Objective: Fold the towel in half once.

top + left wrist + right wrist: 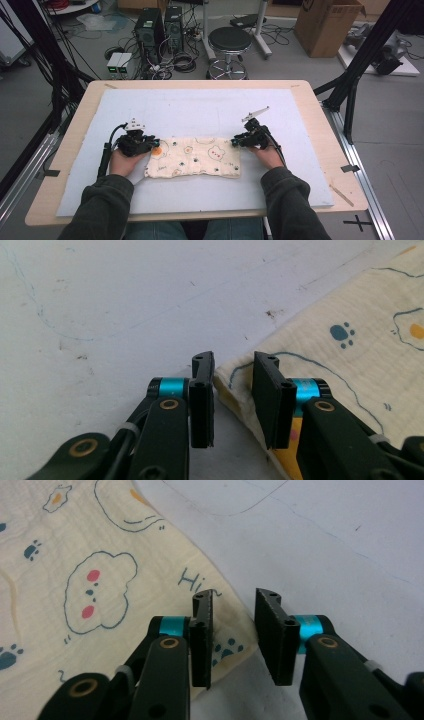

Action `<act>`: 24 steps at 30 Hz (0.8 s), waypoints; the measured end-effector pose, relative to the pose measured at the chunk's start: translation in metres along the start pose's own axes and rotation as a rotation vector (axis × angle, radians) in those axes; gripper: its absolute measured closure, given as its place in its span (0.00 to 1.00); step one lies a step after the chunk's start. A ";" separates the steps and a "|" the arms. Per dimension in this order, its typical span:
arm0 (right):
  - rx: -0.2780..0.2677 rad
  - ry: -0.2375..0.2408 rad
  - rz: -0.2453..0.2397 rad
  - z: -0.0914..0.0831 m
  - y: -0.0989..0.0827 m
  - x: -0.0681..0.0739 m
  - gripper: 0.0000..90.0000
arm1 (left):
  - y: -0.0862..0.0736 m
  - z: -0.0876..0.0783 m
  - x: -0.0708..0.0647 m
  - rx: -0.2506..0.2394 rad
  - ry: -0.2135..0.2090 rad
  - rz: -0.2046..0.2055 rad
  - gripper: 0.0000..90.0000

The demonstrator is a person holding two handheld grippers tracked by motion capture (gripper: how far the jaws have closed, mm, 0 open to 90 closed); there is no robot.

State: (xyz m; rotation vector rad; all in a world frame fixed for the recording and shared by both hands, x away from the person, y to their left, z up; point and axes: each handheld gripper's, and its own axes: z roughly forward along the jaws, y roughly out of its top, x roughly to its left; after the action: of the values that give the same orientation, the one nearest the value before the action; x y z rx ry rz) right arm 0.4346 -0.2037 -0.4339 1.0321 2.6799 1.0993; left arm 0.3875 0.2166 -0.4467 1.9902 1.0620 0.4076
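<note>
- The cloth [194, 158] is a cream, crinkled muslin rectangle lying flat on the white sheet [200, 107] that covers the wooden counter [320, 107], in front of the person and between the two hands
- Its print shows blue-outlined cloud faces with red cheeks, small blue paw prints, fried-egg shapes with orange yolks, and the blue letters "Hi" near one edge in the right gripper view
- An orange patch sits at the cloth's left end, just beside the left gripper [150, 145]
- The left gripper [233, 385] is at the cloth's left end; its jaws stand a narrow gap apart with a folded corner of the cloth [350, 365] between them, the pads not clearly pressing on it
- The right gripper [233, 625] is at the cloth's right end [239, 142]; its jaws stand a similar narrow gap apart, straddling the cloth's edge [100, 595], with bare white sheet showing in the gap beside the fabric
- From the high view the jaws of both grippers are too small and dark to read
- Each gripper's body covers part of the cloth's corner beneath it, so how far the fabric reaches under the jaws cannot be told
- The cloth runs off the frame in both gripper views, and the near edge looks slightly uneven
</note>
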 end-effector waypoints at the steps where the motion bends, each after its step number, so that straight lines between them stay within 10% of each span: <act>1: -0.002 0.002 -0.002 0.000 0.000 -0.001 0.82 | 0.000 0.000 0.000 0.000 -0.004 0.001 0.82; 24: -0.008 0.000 0.018 -0.007 0.010 -0.013 0.95 | 0.005 -0.001 0.006 -0.075 0.020 -0.045 0.96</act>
State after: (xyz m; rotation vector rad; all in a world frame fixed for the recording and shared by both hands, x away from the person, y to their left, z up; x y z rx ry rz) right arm 0.4482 -0.2106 -0.4241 1.0573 2.6689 1.1117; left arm 0.3928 0.2206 -0.4429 1.8960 1.0861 0.4380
